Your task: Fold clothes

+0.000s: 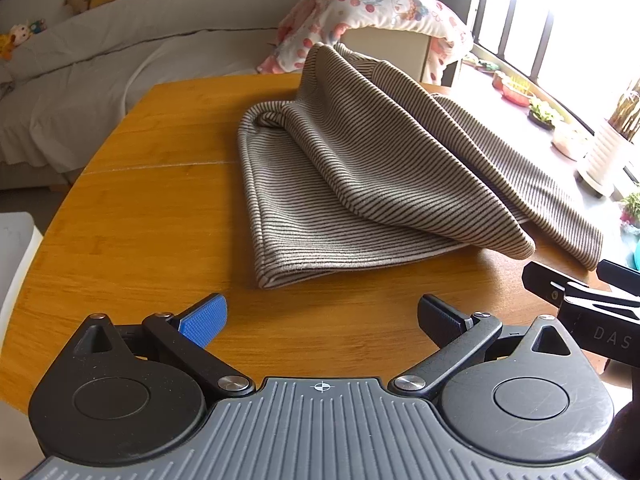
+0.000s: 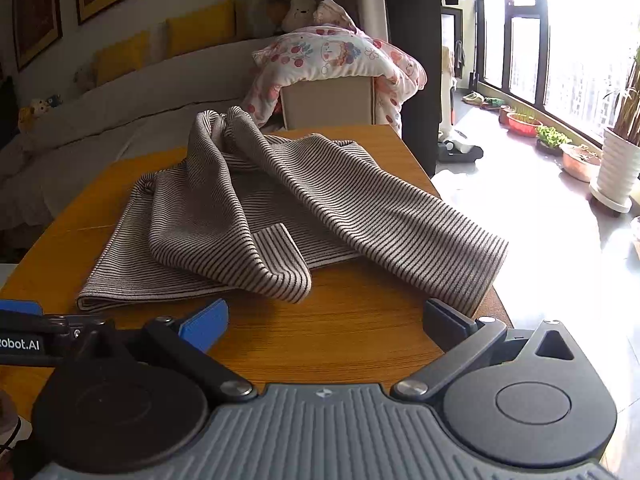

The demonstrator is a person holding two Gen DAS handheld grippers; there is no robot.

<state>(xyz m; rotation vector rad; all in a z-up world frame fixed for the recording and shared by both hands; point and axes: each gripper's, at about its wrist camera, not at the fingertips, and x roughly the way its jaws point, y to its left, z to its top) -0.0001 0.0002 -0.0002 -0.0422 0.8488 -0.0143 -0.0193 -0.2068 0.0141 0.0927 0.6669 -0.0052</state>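
A brown-and-cream striped garment lies loosely bunched on the wooden table, one part humped up at the back and one fold draped toward the front. In the right wrist view the same striped garment spreads across the table, a sleeve end hanging over the right edge. My left gripper is open above bare wood, just short of the garment's near hem. My right gripper is open too, with nothing between its fingers, close to the draped fold and the sleeve end.
A grey-covered sofa with yellow cushions stands behind the table. A floral quilt hangs over a chair back at the far edge. Potted plants line the bright window on the right. The other gripper shows at the right.
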